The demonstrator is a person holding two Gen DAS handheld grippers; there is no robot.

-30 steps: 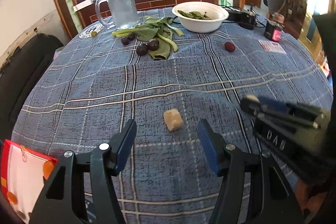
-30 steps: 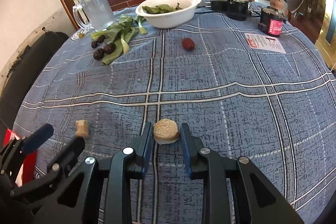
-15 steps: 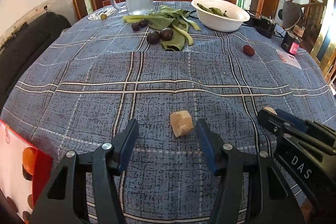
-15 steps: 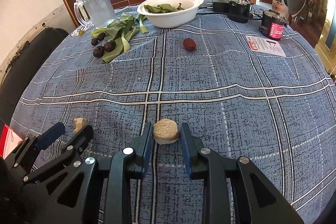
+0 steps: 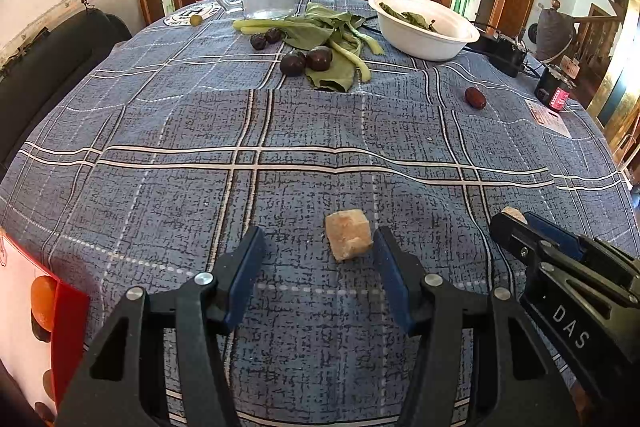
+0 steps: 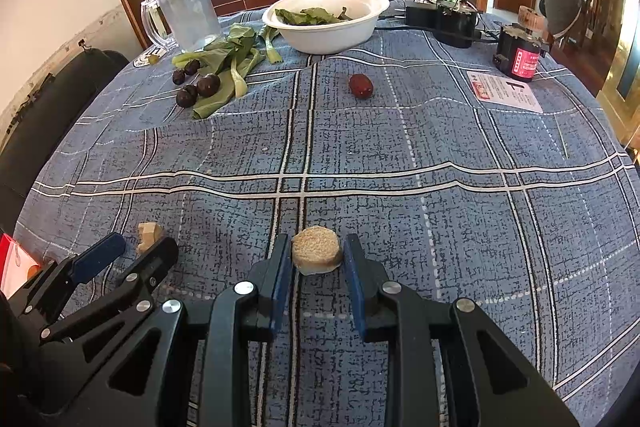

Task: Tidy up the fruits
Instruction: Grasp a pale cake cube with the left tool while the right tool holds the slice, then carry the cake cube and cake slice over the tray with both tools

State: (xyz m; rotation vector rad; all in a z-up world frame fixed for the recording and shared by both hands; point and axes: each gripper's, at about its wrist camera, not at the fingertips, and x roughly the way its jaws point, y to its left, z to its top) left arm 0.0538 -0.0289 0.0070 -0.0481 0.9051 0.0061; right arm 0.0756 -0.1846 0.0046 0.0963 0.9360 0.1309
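Right gripper [image 6: 316, 259] clamps the round tan slice [image 6: 317, 254] near the table's front edge. Left gripper [image 5: 318, 247] stands half open, the tan chunk [image 5: 348, 239] by its right finger, left finger apart. Dark fruits [image 5: 306, 61] lie far back.

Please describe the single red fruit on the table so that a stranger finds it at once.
Find the white bowl of greens at the table's far side. Nearer than it, alone on bare blue cloth, lies the red fruit: small, oval, reddish, unlike the dark fruits on the leaves.
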